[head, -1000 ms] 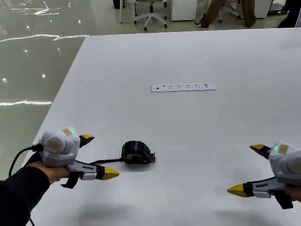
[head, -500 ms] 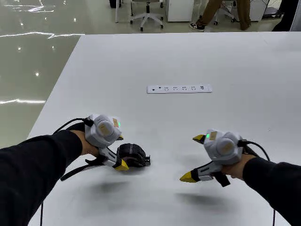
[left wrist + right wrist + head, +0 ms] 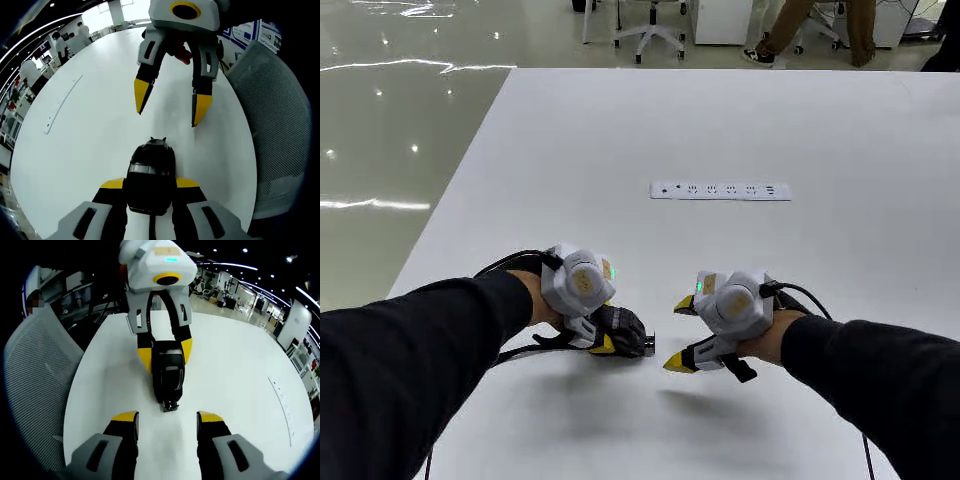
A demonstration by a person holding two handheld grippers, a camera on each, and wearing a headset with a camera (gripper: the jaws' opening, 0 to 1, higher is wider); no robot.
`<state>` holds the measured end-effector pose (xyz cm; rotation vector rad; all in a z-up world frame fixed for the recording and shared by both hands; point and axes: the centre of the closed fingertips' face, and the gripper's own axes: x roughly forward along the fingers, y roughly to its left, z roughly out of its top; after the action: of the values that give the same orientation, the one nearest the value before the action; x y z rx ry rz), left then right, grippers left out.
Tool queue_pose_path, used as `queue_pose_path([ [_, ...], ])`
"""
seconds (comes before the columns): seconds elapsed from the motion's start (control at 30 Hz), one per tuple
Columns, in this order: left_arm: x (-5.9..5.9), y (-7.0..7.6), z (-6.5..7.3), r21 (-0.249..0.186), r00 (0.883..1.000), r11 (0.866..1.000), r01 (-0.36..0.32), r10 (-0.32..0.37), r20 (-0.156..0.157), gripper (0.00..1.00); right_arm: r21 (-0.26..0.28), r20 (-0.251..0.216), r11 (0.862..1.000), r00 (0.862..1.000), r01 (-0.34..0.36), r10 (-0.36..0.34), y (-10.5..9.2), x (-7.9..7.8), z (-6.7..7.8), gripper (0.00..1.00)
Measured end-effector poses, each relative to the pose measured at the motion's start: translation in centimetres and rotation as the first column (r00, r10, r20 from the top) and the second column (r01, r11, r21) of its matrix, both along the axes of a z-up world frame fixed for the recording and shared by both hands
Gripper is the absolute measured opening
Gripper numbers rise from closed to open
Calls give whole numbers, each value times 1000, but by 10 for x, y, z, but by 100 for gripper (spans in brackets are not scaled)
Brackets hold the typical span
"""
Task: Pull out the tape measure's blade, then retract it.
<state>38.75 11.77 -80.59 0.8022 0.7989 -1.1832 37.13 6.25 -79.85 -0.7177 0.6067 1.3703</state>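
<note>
while my left gripper (image 3: 150, 183) pinches the tape measure (image 3: 150, 167) by its two flanks, the black case sits on the white table (image 3: 720, 130), near its front edge, with the mouth pointing at my right gripper (image 3: 680, 333). the right one's yellow fingertips (image 3: 125, 416) are spread and empty, just short of the small end hook (image 3: 170, 406) that pokes from the case; no blade is out yet. i judge the case to be compact and fairly dense, its shell rubbery enough not to skid out of a side pinch, so the left hold looks sound. the blade should be thin, springy steel, slick on its faces and prone to tug back inward. the place to take it is the hook itself, flat faces between the pads, then draw straight away from the mouth. a power strip (image 3: 720, 190) lies well apart, farther up the table.
</note>
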Motion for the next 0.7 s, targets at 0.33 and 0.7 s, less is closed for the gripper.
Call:
queue_pose_path([
  [0.33,0,-1,0,-21,999,999,-33,33,-5,30,-65,-24,996,998,-58,56,10,4,-26,24],
  [0.7,-2,-2,-1,-30,1000,999,-17,17,-18,30,-59,-32,996,997,-73,72,21,9,-42,12],
])
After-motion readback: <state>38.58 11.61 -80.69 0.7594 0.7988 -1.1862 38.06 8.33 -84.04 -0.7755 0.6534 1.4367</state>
